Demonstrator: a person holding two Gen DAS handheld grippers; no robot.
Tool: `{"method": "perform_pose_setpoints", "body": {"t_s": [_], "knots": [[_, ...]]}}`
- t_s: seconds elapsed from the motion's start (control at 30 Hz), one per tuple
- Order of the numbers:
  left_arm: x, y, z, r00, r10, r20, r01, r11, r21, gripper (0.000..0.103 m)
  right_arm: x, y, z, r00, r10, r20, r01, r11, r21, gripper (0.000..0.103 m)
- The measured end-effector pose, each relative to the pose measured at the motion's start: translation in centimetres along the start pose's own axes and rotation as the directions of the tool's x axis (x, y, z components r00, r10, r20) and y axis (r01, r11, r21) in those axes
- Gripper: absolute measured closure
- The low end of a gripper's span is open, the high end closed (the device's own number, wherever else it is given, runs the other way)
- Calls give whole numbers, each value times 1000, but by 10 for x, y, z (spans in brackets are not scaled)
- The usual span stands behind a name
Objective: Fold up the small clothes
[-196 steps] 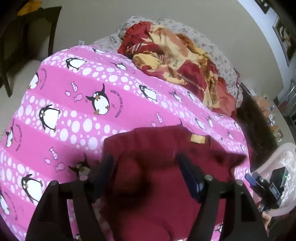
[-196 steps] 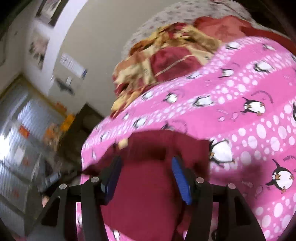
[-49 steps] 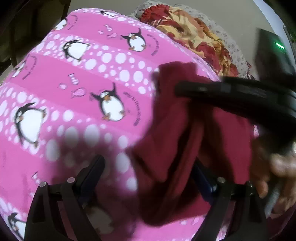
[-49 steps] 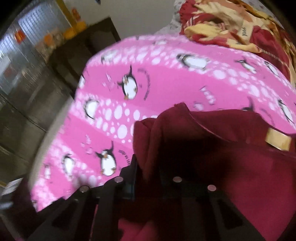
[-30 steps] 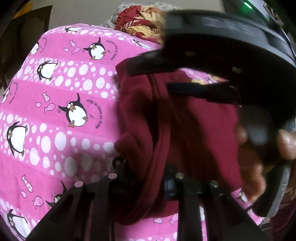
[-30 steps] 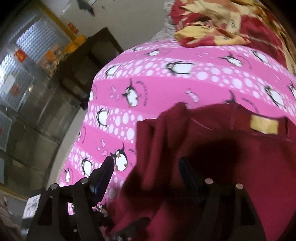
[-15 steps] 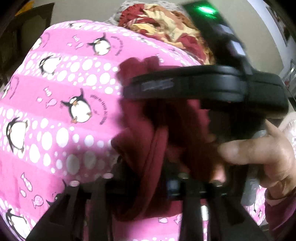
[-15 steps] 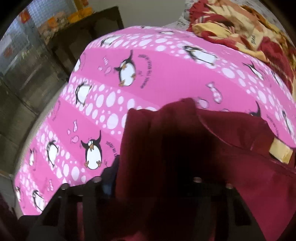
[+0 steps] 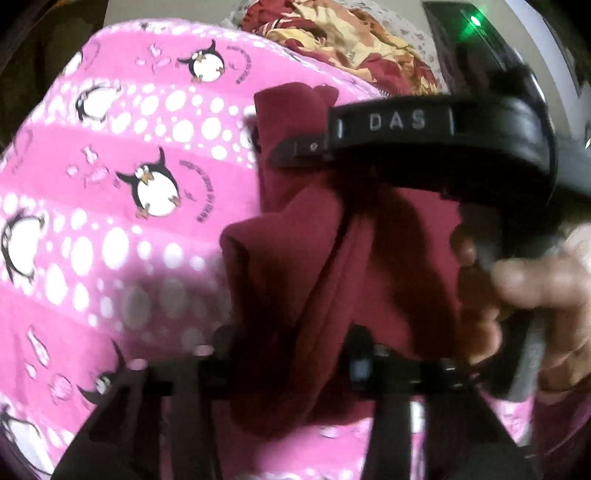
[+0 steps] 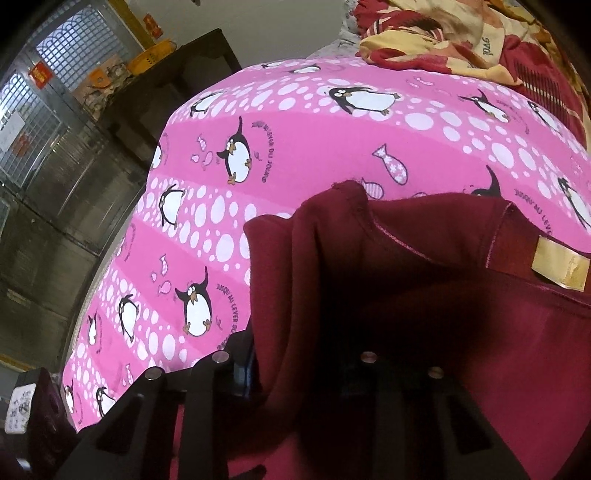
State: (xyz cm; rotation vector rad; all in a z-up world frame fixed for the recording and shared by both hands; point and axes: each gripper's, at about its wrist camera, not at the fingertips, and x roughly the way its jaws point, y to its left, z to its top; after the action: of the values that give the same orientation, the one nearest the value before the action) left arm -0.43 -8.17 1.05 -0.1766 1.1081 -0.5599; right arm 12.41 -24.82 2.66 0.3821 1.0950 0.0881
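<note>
The maroon garment [image 10: 424,280] lies bunched on the pink penguin-print bedspread [image 10: 295,122], one side gathered into upright folds, a gold label [image 10: 559,267] showing at its far hem. The left gripper [image 9: 291,363] has a thick fold between its fingers, which have just been closing and now appear to pinch the cloth near their tips. The right gripper [image 10: 299,363] likewise has gathered fabric between its narrowed fingers, which have also just been closing; they appear pressed on it. Judgement: both grips sit on the same gathered side so that the edge can be carried across the body of the garment as one fold. In the left wrist view the right gripper's black body crosses above the garment, with the person's hand [image 9: 535,291] round its handle. Hard to make out: both sets of pads are buried in dark cloth and shadow, so exact contact is not certain; the garment's near edge is cut off by the frames, and its type cannot be told. A red and yellow blanket [image 10: 461,33] is heaped at the far end.
</note>
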Motion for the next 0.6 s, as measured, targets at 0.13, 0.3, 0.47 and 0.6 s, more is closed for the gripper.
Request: {"method": "perform_pose_setpoints", "body": {"t_s": [0.13,0.3,0.47,0.6], "knots": [[-8,-5,2,1000,-2,5,2,1000,0,79,-12,0,-2,1000,2,18,-2,1000,-1,76],[-26,-31,10,999,-16,37,14,999,45,81,-42,-5,-2,998,5,59,-5,1000,-13,77],[-43,-73,19,996,-64,60,57,992,112,81,-85,-21,-2,992,-1,123,2,1000,-8,77],[-42,-125,27,993,-107,54,95,976,194,81,-130,-44,-6,982,-24,189,22,1000,8,77]]}}
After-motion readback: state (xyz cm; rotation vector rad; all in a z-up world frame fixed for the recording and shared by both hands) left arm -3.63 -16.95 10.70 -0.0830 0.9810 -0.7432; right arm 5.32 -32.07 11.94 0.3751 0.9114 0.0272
